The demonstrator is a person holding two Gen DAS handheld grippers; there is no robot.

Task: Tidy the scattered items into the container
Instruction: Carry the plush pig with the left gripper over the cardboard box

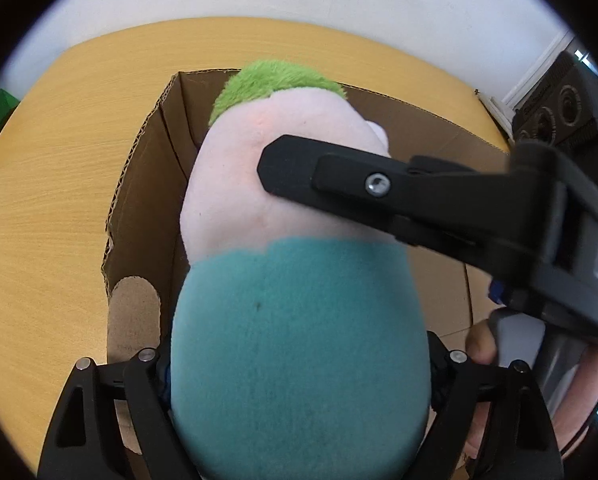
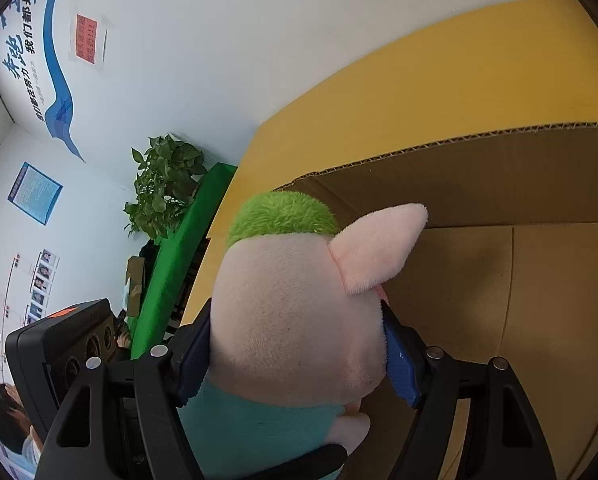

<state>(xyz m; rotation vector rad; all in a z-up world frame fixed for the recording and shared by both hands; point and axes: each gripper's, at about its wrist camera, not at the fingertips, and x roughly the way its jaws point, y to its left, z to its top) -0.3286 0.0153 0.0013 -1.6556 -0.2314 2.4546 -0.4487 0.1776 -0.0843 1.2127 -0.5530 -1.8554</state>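
A plush pig [image 1: 299, 312] with a pink head, green hair and teal body is held by both grippers over an open cardboard box [image 1: 139, 208]. My left gripper [image 1: 299, 392] is shut on its teal body. My right gripper [image 2: 295, 344] is shut on its pink head; its finger [image 1: 339, 176] crosses the left wrist view from the right. In the right wrist view the pig [image 2: 295, 320] hangs beside the box's inner wall [image 2: 499, 184], above the box floor.
The box sits on a yellow wooden table [image 1: 59, 160] near a white wall. A potted plant [image 2: 163, 184] and a green-covered table [image 2: 179, 248] stand off the table's far side.
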